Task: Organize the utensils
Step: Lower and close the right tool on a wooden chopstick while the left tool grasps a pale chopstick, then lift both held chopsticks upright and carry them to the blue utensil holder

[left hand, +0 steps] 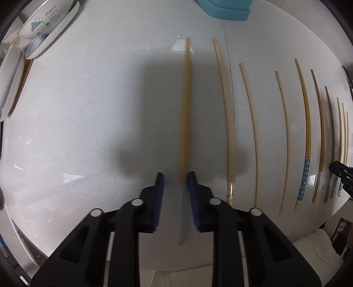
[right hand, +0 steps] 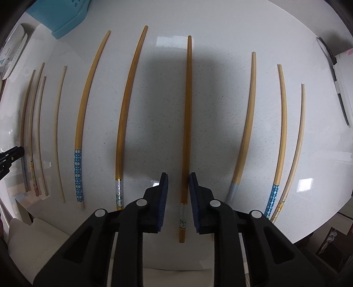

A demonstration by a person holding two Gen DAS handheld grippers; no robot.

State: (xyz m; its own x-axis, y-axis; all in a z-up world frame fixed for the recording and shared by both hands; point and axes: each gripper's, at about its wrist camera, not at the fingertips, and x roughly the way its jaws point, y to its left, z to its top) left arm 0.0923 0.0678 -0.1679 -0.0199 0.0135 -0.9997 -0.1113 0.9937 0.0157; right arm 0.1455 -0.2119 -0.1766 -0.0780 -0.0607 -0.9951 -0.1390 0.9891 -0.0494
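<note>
Several chopsticks lie in a row on the white countertop (left hand: 88, 110). In the left wrist view my left gripper (left hand: 175, 178) is open, its jaws on either side of a yellow chopstick with a grey handle band (left hand: 185, 114). In the right wrist view my right gripper (right hand: 178, 178) is open, straddling a brown chopstick with a patterned band (right hand: 187, 123). Neither chopstick is clamped. A blue-dotted chopstick (right hand: 78, 172) lies to the left, and another blue-dotted chopstick (right hand: 273, 196) to the right. The left gripper's tip (right hand: 11, 154) shows at the left edge.
A blue utensil holder (left hand: 222, 10) stands at the back, also in the right wrist view (right hand: 59, 15). Stacked bowls and plates (left hand: 44, 24) sit at the far left. A knife (right hand: 339, 88) lies at the right edge. The counter's front edge runs just below both grippers.
</note>
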